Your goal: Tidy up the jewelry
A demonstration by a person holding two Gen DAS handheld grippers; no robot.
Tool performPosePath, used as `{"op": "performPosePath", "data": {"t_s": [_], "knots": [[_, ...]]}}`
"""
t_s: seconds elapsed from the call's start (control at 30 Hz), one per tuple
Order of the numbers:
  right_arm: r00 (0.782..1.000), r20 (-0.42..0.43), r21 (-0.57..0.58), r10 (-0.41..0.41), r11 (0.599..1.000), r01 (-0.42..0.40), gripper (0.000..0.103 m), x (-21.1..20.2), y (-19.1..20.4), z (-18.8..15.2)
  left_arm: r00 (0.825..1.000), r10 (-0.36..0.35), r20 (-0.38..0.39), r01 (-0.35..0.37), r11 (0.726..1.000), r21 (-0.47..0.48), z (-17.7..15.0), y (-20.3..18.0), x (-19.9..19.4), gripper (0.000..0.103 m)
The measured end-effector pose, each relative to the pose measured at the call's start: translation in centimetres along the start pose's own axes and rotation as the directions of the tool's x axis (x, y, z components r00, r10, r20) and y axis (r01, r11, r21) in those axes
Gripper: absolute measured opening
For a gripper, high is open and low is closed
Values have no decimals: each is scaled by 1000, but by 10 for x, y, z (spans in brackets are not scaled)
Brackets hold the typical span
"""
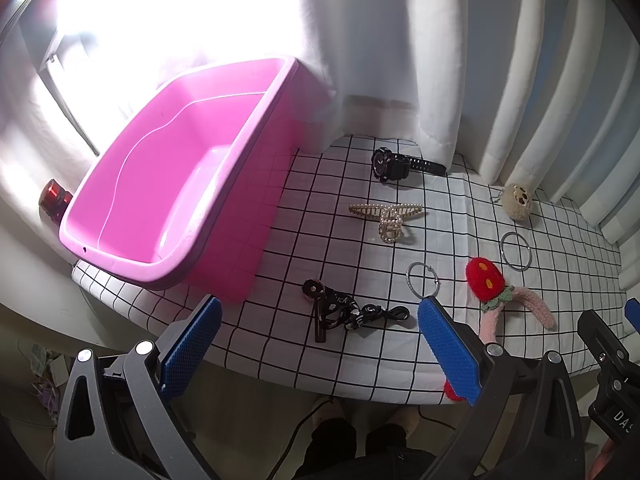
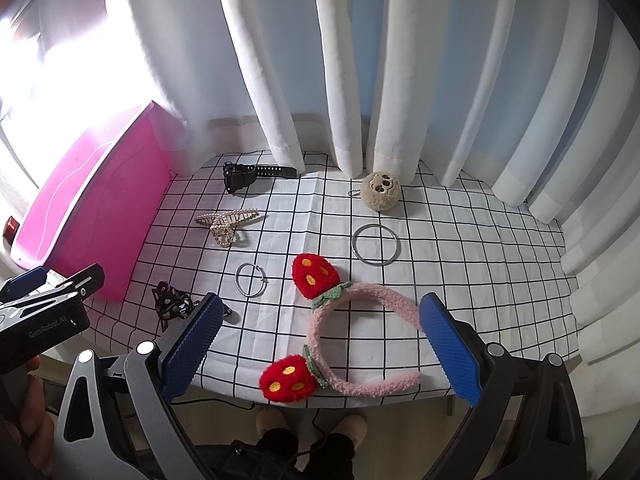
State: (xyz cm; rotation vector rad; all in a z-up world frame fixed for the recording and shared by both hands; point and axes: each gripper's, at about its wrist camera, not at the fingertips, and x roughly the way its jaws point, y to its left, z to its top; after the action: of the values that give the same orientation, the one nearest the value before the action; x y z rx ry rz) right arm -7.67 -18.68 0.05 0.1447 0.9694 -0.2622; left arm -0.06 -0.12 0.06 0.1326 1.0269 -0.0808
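An empty pink bin [image 1: 160, 184] stands at the table's left; its side shows in the right wrist view [image 2: 92, 216]. On the checked cloth lie a black watch [image 1: 394, 164], a pearl hair claw [image 1: 386, 216], a small silver hoop [image 1: 423, 280], a larger silver ring [image 1: 515, 251], a black strap accessory [image 1: 348, 314], a beige plush keychain [image 1: 517, 201] and a pink headband with red strawberries [image 2: 340, 332]. My left gripper [image 1: 320, 320] is open above the strap accessory at the front edge. My right gripper [image 2: 320, 320] is open, its fingers either side of the headband.
White curtains [image 2: 360, 80] hang close behind the table. A red object [image 1: 54, 200] sits left of the bin. The table's front edge [image 2: 360, 394] is just below the grippers, with the person's feet beneath.
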Motion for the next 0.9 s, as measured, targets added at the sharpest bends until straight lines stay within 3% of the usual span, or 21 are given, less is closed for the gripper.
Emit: {"op": "performPosePath", "data": {"t_s": [0.67, 0.9], "knots": [[1000, -8, 3, 14, 1000, -14, 94, 4, 1, 0, 1000, -10, -6, 10, 1000, -5, 0, 0, 3, 97], [999, -7, 39, 37, 999, -36, 94, 7, -16, -8, 999, -25, -28, 24, 1000, -15, -7, 3, 14, 97]]}}
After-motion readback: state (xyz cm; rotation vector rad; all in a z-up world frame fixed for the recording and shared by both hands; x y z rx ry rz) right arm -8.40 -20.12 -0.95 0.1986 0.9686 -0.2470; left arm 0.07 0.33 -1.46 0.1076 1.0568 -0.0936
